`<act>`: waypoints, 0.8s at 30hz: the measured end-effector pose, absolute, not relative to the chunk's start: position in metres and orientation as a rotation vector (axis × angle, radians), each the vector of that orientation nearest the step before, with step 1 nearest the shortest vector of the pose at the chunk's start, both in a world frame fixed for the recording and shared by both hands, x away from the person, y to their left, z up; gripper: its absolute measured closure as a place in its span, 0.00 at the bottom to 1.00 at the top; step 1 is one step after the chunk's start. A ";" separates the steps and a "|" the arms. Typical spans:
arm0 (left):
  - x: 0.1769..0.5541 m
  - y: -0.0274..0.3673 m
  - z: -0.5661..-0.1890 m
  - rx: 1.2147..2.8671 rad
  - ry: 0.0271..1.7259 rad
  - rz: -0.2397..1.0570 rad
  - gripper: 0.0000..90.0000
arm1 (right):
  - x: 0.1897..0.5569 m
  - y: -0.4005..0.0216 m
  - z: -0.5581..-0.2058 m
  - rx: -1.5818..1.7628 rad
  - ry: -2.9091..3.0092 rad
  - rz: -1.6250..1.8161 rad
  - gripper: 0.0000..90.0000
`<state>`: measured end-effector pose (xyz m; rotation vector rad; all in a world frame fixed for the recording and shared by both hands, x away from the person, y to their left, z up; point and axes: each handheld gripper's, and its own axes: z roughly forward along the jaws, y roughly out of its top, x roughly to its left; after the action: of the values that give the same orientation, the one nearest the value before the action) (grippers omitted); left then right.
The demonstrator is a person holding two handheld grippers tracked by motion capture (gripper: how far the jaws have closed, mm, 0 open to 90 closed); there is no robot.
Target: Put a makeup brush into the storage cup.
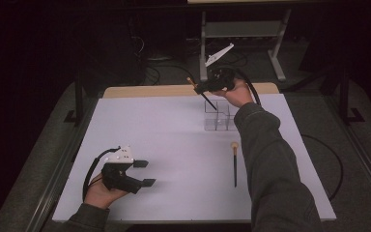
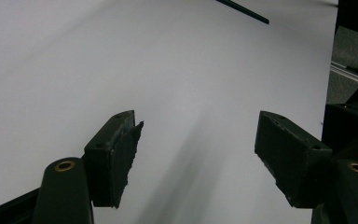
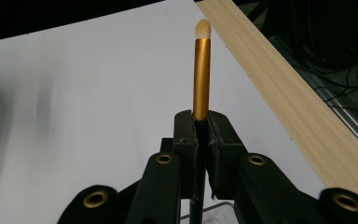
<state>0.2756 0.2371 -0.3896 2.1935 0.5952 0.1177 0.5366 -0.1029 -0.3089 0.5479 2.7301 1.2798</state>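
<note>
- Brush [image 1: 206,98] in the right claw [image 1: 204,89], upper middle of the high view: the jaws are clamped on its shaft, and its dark handle slants down into the clear box [image 1: 217,116] at the far side of the worktop [image 1: 164,145].
- In the right claw's own view the gold ferrule and pale tip [image 3: 202,70] stand up above the closed jaws, so the brush goes in handle first; a corner of the box shows at the bottom edge there.
- Whether the handle end already rests on the box floor, I cannot tell.
- Second brush [image 1: 235,163] lies flat on the worktop, right of centre in the high view, below the box and untouched; its dark end [image 2: 242,10] crosses the top of the left claw's view.
- Left claw [image 1: 144,173], lower left of the high view, hangs wide with nothing between its jaws.
- Judgement: about halfway. One brush is nearly placed and needs releasing; the other is left to pick up and stand in the box.
</note>
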 end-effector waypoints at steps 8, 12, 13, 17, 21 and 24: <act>0.276 0.238 -0.389 2.194 0.580 0.124 0.32 | 0.536 -0.105 -0.316 0.567 2.722 1.291 0.91; 0.275 0.237 -0.388 2.194 0.577 0.125 0.32 | 0.536 -0.107 -0.320 0.576 2.728 1.289 0.91; 0.275 0.237 -0.388 2.191 0.580 0.122 0.32 | 0.536 -0.107 -0.320 0.576 2.728 1.289 0.91; 0.276 0.237 -0.389 2.195 0.576 0.123 0.32 | 0.535 -0.108 -0.321 0.577 2.727 1.288 0.91; 0.275 0.238 -0.388 2.191 0.580 0.121 0.32 | 0.534 -0.108 -0.321 0.576 2.728 1.291 0.91; 0.275 0.238 -0.388 2.190 0.581 0.122 0.32 | 0.533 -0.108 -0.321 0.581 2.733 1.281 0.91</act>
<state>0.2751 0.2378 -0.3885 2.1900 0.5813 0.1219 0.5329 -0.1082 -0.3211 0.5815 2.7329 1.2809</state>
